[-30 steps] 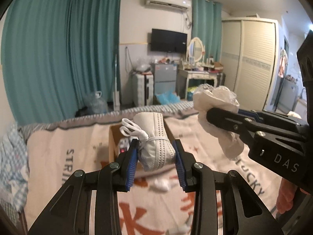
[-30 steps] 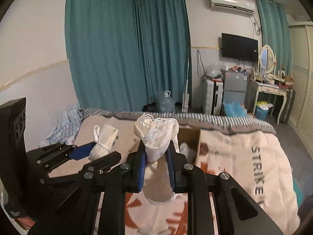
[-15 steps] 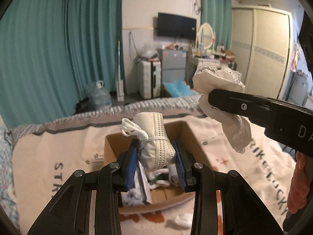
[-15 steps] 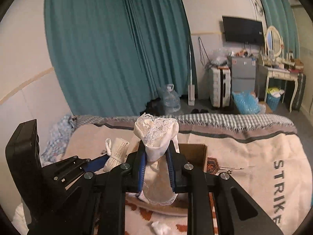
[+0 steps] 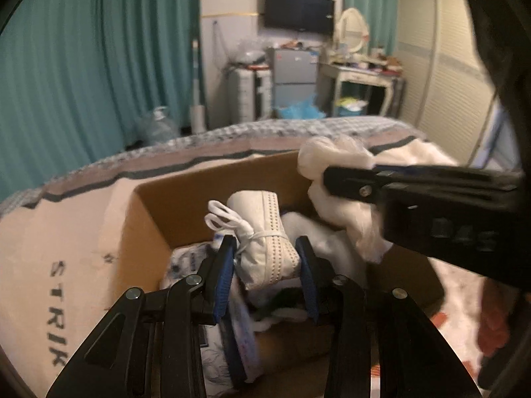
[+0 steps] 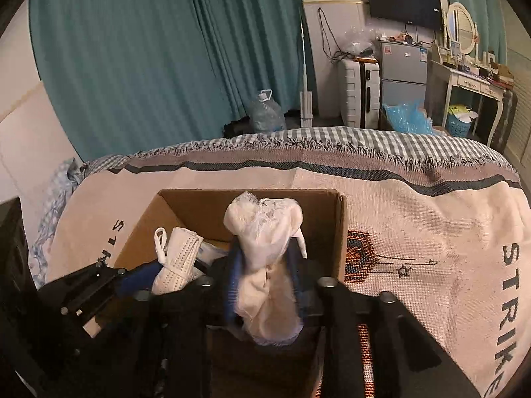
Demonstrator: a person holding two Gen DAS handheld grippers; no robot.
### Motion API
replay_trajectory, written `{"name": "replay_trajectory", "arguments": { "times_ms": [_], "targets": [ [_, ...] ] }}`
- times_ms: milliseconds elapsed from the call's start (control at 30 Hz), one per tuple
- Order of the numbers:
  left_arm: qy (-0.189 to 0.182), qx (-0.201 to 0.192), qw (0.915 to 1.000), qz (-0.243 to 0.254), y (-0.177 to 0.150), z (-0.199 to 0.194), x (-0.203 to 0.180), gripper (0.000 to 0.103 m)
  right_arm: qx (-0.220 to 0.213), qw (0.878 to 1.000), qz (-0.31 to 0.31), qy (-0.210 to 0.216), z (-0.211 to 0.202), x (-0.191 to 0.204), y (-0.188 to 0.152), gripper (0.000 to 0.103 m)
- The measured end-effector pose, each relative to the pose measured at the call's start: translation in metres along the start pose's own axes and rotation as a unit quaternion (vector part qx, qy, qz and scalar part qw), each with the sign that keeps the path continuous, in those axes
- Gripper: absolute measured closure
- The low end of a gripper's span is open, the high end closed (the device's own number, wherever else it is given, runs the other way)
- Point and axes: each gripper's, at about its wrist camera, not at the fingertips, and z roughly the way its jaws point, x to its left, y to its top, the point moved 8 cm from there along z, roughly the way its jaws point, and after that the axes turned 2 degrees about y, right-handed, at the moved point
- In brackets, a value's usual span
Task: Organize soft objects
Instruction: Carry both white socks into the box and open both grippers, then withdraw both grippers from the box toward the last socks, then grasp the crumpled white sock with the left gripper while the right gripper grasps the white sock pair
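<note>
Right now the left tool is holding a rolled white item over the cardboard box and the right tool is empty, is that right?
Not quite. The right tool is not empty: the right wrist view shows it shut on a lacy white garment. The rest holds: the left tool grips the rolled white item over the cardboard box.

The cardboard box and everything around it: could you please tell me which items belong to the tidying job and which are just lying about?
Job: cardboard box, white shoe, lace cloth.
Lying about: water jug, suitcase, television.
</note>
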Motion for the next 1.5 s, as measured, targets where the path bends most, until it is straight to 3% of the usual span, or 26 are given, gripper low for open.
{"name": "replay_trajectory", "arguments": {
  "times_ms": [67, 200, 300, 500, 567, 733, 867, 1000, 1133, 1367, 1500],
  "targets": [
    [0.023, -0.005, 0.9997, 0.003, 0.002, -0.006, 0.001, 0.035, -0.008, 1.000, -0.002, -0.015, -0.011, -0.002, 0.001, 0.059],
    [0.015, -0.017, 0.9997, -0.009, 0.014, -0.038, 0.005, 0.034, -0.025, 0.999, 0.003, -0.021, -0.049, 0.002, 0.007, 0.059],
    [0.011, -0.034, 0.9991, -0.023, 0.030, -0.084, 0.013, 0.034, -0.043, 0.998, -0.006, -0.034, -0.093, 0.012, 0.018, 0.059],
    [0.030, -0.094, 0.9946, -0.031, 0.067, -0.195, 0.029, 0.033, -0.102, 0.994, 0.003, -0.029, -0.221, 0.045, 0.043, 0.059],
    [0.028, -0.110, 0.9925, -0.044, 0.073, -0.237, 0.034, 0.016, -0.119, 0.992, -0.004, -0.038, -0.261, 0.059, 0.044, 0.051],
    [0.017, -0.144, 0.9882, -0.050, 0.066, -0.319, 0.040, 0.015, -0.143, 0.988, -0.008, -0.064, -0.341, 0.082, 0.029, 0.022],
    [0.027, -0.154, 0.9867, -0.042, 0.038, -0.357, 0.040, 0.015, -0.135, 0.987, -0.028, -0.080, -0.373, 0.101, -0.002, 0.017],
    [0.035, -0.131, 0.9893, -0.053, -0.002, -0.356, 0.049, 0.015, -0.109, 0.989, -0.033, -0.099, -0.372, 0.108, -0.045, 0.014],
    [0.042, -0.103, 0.9928, -0.043, -0.055, -0.332, 0.049, 0.015, -0.081, 0.992, -0.036, -0.087, -0.345, 0.111, -0.097, 0.014],
    [0.040, -0.020, 0.9967, -0.067, -0.147, -0.268, 0.047, 0.015, -0.026, 0.997, -0.045, -0.059, -0.259, 0.107, -0.189, 0.014],
    [0.044, 0.013, 0.9957, -0.080, -0.182, -0.229, 0.043, 0.015, 0.026, 0.997, -0.052, -0.059, -0.203, 0.099, -0.235, 0.014]
  ]
}}
